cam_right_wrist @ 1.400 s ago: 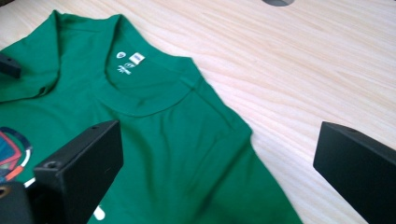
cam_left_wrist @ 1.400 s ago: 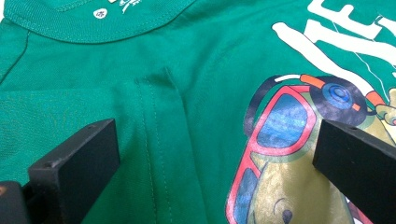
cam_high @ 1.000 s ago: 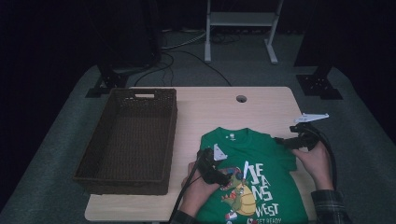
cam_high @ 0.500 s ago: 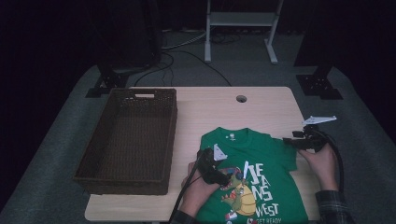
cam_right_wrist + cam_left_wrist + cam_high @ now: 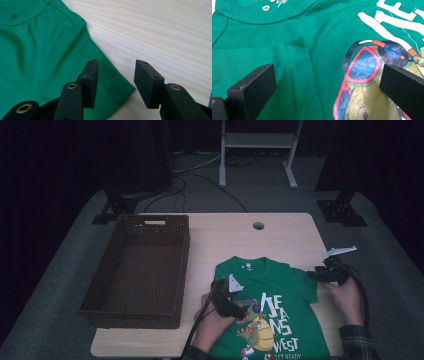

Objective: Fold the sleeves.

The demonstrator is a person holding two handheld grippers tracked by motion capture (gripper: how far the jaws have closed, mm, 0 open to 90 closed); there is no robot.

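**Right gripper: lowered at sleeve, jaws narrowed**

Right gripper (image 5: pixel 314 273): sits lower and slightly nearer the counter (image 5: pixel 280 237) edge than a second ago. Its jaws have just been closing; one is over the green T-shirt (image 5: pixel 280 290) sleeve corner, the other over bare wood, fabric not yet pinched.

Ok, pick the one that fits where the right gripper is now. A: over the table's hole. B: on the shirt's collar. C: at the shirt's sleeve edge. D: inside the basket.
C: the right gripper straddles the hem of the green shirt sleeve, with bare table beside it.
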